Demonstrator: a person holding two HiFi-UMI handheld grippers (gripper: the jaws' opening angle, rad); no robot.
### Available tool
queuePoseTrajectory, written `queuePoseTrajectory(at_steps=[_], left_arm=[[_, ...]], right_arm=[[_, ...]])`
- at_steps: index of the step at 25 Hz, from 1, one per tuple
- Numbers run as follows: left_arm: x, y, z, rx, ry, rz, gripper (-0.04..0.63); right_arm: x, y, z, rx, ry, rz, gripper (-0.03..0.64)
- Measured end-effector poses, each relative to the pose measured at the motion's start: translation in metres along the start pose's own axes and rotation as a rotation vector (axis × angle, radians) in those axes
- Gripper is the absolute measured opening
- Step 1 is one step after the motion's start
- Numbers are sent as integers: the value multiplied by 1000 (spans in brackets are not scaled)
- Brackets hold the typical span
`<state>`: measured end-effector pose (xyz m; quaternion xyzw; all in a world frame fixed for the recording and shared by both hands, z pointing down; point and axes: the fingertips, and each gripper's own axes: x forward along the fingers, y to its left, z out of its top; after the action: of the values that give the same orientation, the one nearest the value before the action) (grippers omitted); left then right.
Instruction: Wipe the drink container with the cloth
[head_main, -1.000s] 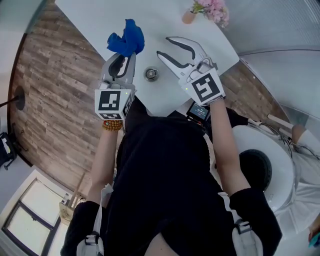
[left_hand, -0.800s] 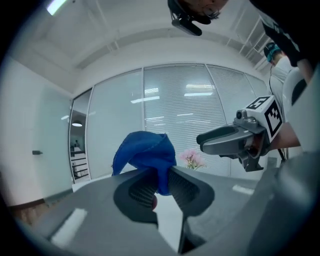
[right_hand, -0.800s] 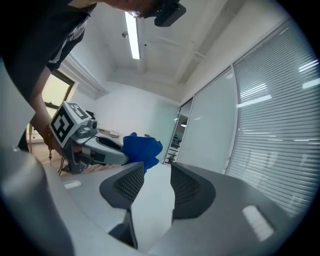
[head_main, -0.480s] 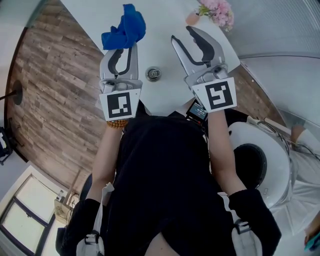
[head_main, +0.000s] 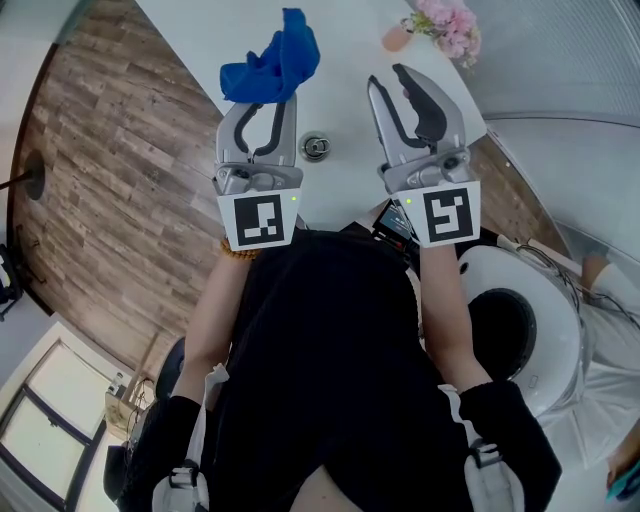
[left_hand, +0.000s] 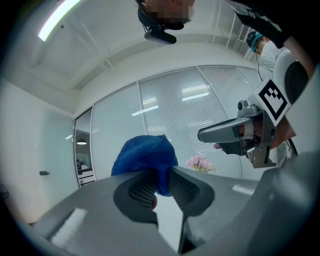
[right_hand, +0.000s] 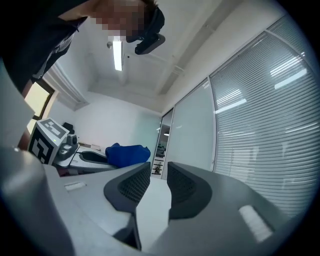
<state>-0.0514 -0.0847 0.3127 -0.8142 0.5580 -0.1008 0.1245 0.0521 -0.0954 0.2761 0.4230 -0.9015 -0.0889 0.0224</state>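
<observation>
The can (head_main: 316, 148) stands upright near the table's (head_main: 340, 40) front edge, between the grippers, seemingly nearer the left gripper (head_main: 262, 105), which is clamped on the cloth (head_main: 272, 62), while the right gripper (head_main: 392, 80) is closing its jaws on nothing.

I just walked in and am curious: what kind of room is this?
Probably an office meeting room: glass walls with blinds, a white table, wood floor.

right claw (head_main: 386, 77) closing empty, swung forward
</observation>
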Motion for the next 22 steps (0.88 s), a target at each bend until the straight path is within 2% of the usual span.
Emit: queuePoseTrajectory(at_steps=[12, 18, 22], left_arm=[[5, -14, -3, 19, 3, -17, 170], [1, -7, 13, 15, -2, -22, 170], [5, -20, 4, 24, -1, -26, 170]], right_arm=[[-20, -8, -22, 13, 62, -57, 86], [-19, -7, -1, 1, 65, -64, 83], [-26, -12, -18, 4, 64, -69, 81]])
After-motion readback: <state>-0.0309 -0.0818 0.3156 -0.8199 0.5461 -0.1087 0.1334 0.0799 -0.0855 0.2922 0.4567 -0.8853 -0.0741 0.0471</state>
